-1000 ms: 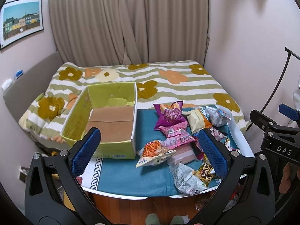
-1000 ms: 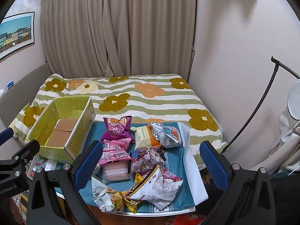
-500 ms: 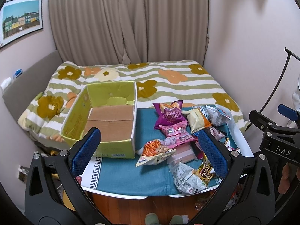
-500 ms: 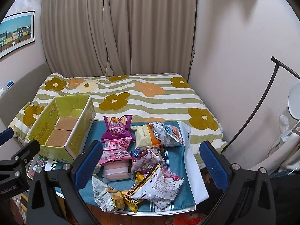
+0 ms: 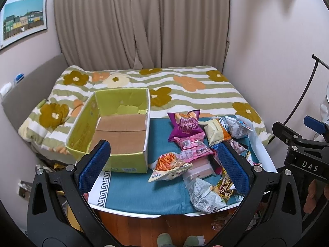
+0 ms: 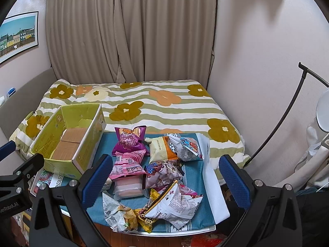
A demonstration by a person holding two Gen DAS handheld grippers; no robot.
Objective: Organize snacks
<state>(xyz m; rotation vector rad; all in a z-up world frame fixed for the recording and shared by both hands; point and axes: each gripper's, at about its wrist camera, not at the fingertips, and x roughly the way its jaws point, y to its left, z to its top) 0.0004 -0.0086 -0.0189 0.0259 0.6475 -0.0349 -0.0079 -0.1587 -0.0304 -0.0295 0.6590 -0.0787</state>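
A pile of snack bags lies on a small table with a teal cloth (image 5: 133, 191), among them a purple bag (image 5: 185, 126) (image 6: 129, 142), a pink bag (image 5: 191, 147) (image 6: 127, 164), an orange-stick bag (image 5: 169, 165) and a white printed bag (image 6: 174, 205). An open yellow-green cardboard box (image 5: 115, 127) (image 6: 67, 142) stands at the table's left, with only cardboard flaps inside. My left gripper (image 5: 164, 168) is open and empty, held above the table's near edge. My right gripper (image 6: 164, 177) is open and empty above the snack pile.
A bed with a striped flower quilt (image 5: 185, 90) lies behind the table. Curtains (image 6: 133, 30) hang at the back. A black lamp pole (image 6: 287, 107) leans at the right wall. The wood floor (image 5: 144, 226) shows below the table edge.
Both grippers have drifted slightly; the table and snacks sit a touch higher in the views. Nothing was taken hold of or moved.
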